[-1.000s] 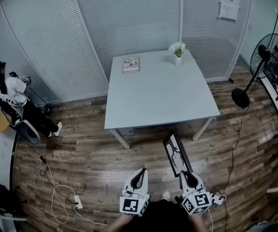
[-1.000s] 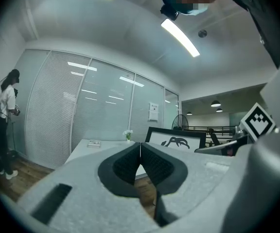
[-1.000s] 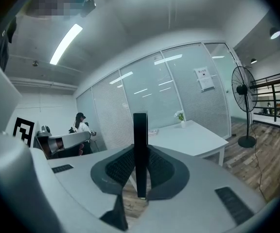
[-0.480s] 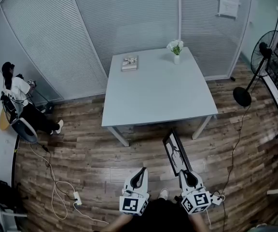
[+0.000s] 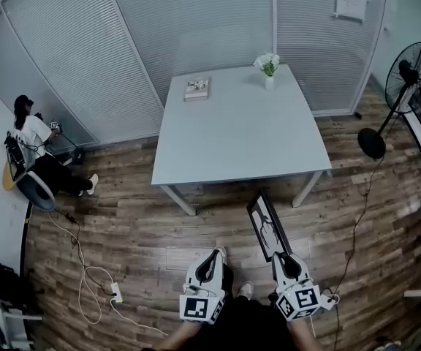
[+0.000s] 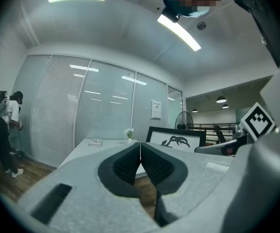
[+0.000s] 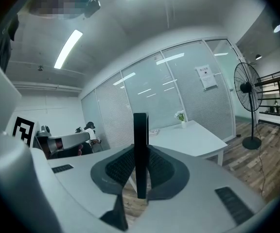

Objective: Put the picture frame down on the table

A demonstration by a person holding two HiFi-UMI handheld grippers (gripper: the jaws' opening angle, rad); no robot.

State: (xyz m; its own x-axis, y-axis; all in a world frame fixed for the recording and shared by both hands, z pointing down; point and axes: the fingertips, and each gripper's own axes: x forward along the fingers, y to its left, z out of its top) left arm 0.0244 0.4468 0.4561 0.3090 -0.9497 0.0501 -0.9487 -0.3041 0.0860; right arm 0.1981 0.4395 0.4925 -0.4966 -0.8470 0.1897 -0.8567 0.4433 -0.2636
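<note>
A black picture frame [image 5: 267, 224] with a dark animal drawing on white is held edge-on over the wooden floor. My right gripper [image 5: 284, 263] is shut on its near edge, and the frame's black edge [image 7: 140, 149] stands upright between the jaws. My left gripper [image 5: 207, 265] is shut with nothing in it, to the left of the frame. The frame [image 6: 176, 139] shows at its right in the left gripper view. The white table [image 5: 240, 145] stands ahead, a short way beyond the frame's far end.
On the table's far side lie a book [image 5: 197, 88] and a small vase of white flowers [image 5: 268, 67]. A standing fan [image 5: 406, 77] is at the right, with a cable across the floor. A person [image 5: 36, 145] stands at the far left by the blinds. A power strip [image 5: 115, 292] lies on the floor at left.
The view has shifted slightly; the table now sits a little higher in the head view. Both grippers and the frame keep their places relative to me.
</note>
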